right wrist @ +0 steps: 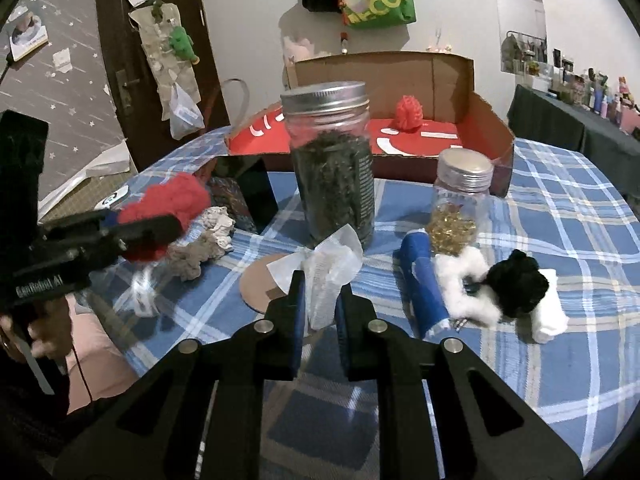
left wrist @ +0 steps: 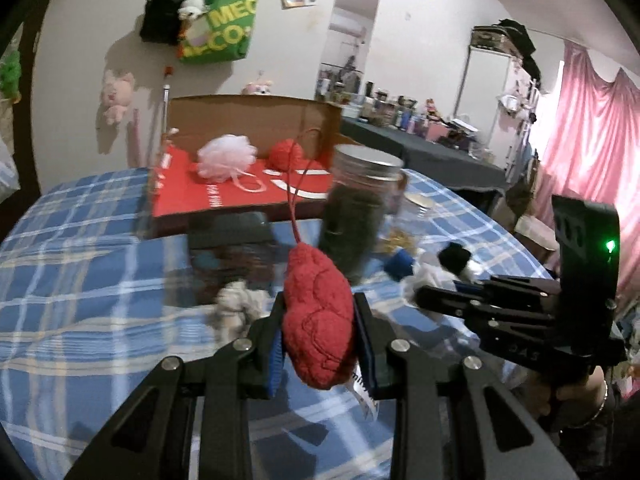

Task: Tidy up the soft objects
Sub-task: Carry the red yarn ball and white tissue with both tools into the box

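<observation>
Left gripper (left wrist: 318,344) was clamped on the red plush (left wrist: 318,320), right gripper (right wrist: 320,316) pinched white mesh (right wrist: 326,276), both w/ lower ends hidden (near the big jar (right wrist: 330,168)).

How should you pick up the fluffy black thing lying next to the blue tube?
Probably from above, pinching the black puff across its rounded middle. It sits on top of the white fluffy ring, so its upper half stands clear. Coming in from the side would likely snag the ring or bump the blue tube. Both tongs are full now, so one must let go first.
</observation>
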Available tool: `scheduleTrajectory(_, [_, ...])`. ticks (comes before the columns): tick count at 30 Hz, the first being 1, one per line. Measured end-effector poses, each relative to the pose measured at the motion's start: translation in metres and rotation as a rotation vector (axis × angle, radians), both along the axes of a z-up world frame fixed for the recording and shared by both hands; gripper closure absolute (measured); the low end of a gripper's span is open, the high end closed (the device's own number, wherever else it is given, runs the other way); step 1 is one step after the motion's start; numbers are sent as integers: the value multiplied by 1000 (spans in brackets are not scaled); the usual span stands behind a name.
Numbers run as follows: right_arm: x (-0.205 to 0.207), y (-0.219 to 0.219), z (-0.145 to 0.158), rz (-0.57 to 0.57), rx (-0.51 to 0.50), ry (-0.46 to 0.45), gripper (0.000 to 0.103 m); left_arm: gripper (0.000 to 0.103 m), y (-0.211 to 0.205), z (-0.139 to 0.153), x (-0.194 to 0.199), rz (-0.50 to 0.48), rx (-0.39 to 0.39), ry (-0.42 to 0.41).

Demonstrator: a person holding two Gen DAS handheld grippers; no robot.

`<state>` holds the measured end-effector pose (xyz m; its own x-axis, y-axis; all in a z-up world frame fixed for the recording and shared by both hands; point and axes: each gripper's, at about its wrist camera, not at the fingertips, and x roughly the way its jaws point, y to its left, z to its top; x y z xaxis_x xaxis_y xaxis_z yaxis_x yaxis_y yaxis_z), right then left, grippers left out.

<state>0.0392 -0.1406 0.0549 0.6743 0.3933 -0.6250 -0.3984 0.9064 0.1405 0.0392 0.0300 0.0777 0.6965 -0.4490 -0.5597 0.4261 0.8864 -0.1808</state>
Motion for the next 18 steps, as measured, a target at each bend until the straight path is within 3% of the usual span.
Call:
scheduleTrajectory(10, [-5,-17,1,-21,16,-6,90,71,-37,-23,9,-52,-34,72])
scheduleTrajectory(18, [-1,-18,-5,-12,23,7,90,71,-42,-29,14,-60,-40,94])
